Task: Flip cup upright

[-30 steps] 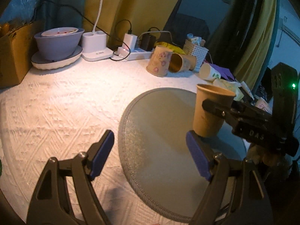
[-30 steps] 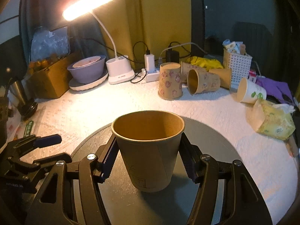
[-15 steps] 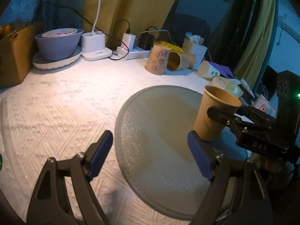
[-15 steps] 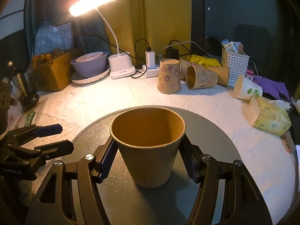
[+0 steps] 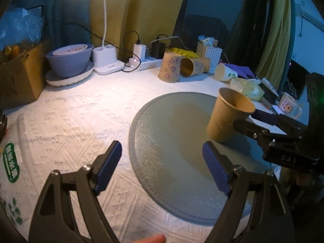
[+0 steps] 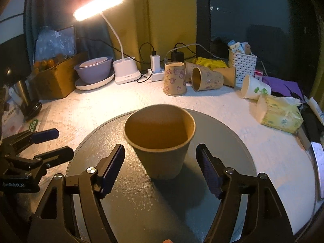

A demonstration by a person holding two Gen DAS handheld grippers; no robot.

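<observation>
- Brown paper cup [image 6: 160, 141] stands upright, mouth up, on round grey mat [image 6: 232, 141]; in L wrist view the cup [image 5: 228, 115] sits at the mat's right side.
- R gripper [image 6: 161, 162]: jaws apart, blue pads either side of the cup w/ clear gaps, not touching it. Cup is between the fingers, slightly fwd of the tips.
- L gripper [image 5: 162, 158]: jaws wide apart, nothing between them, hovering over near-left edge of the mat [image 5: 162, 131]. Seen from R wrist cam it's at the left, near the mat's edge, well apart from the cup.
- R gripper seen from L cam [image 5: 271, 129]: black fingers flank the cup's near side; contact can't be told from this angle.
- Mat lies on white embossed tablecloth [image 6: 101, 105].
- Far side: lit desk lamp [image 6: 99, 6] w/ white base, purple bowl [image 6: 94, 68] on a white plate, power strip w/ chargers [image 6: 156, 70].
- Far centre: floral paper cup [image 6: 175, 79] standing mouth down, another floral cup [image 6: 206, 79] on its side just right of it, white cup w/ green print [image 6: 255, 87] on its side further right.
- White basket [image 6: 242, 62] far right, tissue pack [image 6: 279, 113] right of the mat, cardboard box [image 6: 54, 77] far left.
- Mug w/ cartoon print [image 5: 289, 107] at right in L view.
</observation>
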